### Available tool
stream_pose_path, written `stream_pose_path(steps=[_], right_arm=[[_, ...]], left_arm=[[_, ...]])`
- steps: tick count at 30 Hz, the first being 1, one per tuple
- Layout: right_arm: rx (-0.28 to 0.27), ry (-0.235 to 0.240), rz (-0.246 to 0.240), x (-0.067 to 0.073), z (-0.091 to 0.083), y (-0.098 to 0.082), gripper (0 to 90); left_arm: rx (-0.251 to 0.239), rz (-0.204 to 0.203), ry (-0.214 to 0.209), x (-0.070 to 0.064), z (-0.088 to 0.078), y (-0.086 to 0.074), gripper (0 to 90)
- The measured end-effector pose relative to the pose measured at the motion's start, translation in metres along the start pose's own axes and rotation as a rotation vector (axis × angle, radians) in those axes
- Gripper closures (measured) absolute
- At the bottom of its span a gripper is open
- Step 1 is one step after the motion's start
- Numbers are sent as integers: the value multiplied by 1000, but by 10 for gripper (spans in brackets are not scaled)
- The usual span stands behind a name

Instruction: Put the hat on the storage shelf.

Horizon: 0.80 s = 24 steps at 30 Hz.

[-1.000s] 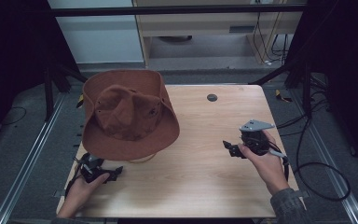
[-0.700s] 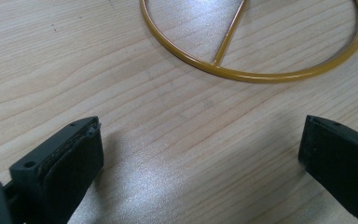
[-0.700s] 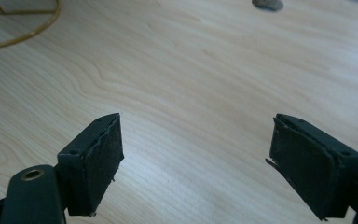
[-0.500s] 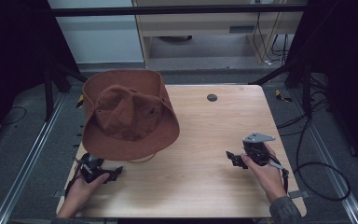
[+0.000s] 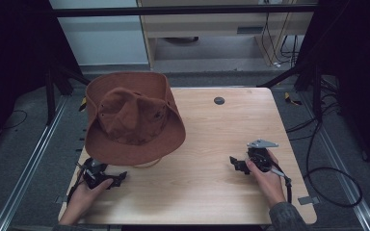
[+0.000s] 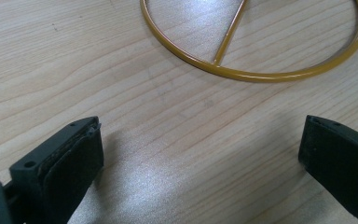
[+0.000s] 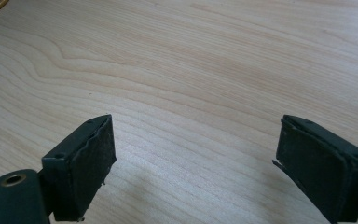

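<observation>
A wooden table (image 5: 212,139) is sitting in a dim workspace, seen from above, with a person's two hands coming in at its near edge. Each hand is holding a black two-jaw gripper low over the wood.

Covering the far left part of the table, a large rust-brown hat (image 5: 131,120) with a wide floppy brim is sitting upright on a yellow wire stand (image 6: 256,44). The crown is creased and dented, and the brim is drooping over the table's left edge. Below the near brim, a thin arc of the stand's round base is peeking out; the left gripper view is showing that base as a glossy ring with a spoke, lying flat on the wood.

Judging by this layout, the hat appears already placed on its stand, so the work looks finished or nearly so, with both hands resting apart from it.

The left gripper (image 5: 107,177) is lying just beside the stand's ring, its jaws spread wide with nothing between them. The right gripper (image 5: 243,165) is sitting well apart on the right side of the table; its jaws have just been opening and are standing wide over bare wood.

A small dark round disc (image 5: 218,100) is sitting near the far edge.
</observation>
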State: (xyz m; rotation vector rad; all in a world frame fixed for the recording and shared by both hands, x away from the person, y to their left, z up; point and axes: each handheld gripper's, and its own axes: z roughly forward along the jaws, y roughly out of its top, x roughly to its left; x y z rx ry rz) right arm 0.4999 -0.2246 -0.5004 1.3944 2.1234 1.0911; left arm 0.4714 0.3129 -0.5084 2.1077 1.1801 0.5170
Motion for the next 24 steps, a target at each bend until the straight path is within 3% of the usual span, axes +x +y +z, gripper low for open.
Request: stream_pose_path(steps=[12, 17, 24], right_arm=[[32, -35, -18, 5, 10, -5, 100], [55, -80, -75, 11, 13, -5, 86], [54, -96, -61, 13, 13, -5, 82]], left_arm=[[0, -1, -1, 0, 0, 0, 0], [0, -1, -1, 0, 0, 0, 0], [1, -1, 2, 0, 0, 0, 0]])
